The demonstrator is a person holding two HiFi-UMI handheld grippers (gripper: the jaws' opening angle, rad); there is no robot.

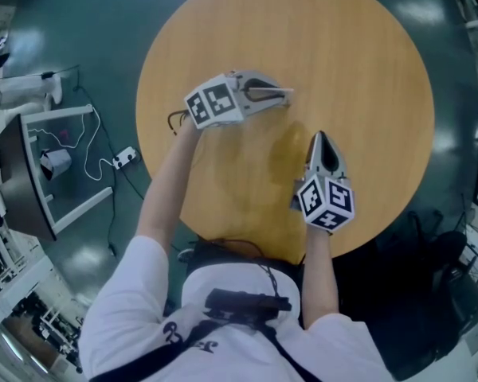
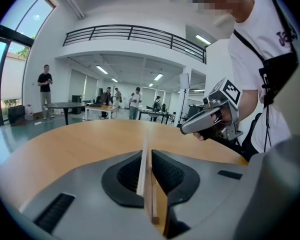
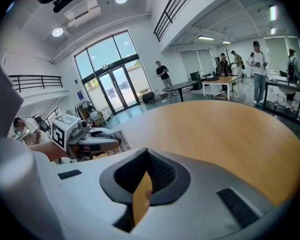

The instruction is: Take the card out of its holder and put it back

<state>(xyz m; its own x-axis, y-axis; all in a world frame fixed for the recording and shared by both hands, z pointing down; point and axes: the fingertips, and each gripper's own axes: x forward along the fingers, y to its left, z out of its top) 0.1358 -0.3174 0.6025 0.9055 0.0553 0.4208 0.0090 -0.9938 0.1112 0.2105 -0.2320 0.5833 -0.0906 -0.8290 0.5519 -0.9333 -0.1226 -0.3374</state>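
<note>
We reached our left arm forward with the left gripper tilted slightly down, its jaws pinched on a thin card. The right gripper hung nearer our body, angled downward, jaws together.

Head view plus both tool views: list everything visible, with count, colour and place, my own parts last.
round wooden table: one, light brown, centre.
thin pale sheet: one, whitish, edge-on in the left tool; card or holder unclear.
white power strip: one, on the dark floor left of the table.
standing bystanders: several, far behind the table.
left tool: one, grey, shut on the sheet.
right tool: one, grey, jaws together, seemingly empty.
person's arms: two, behind the tools.
</note>
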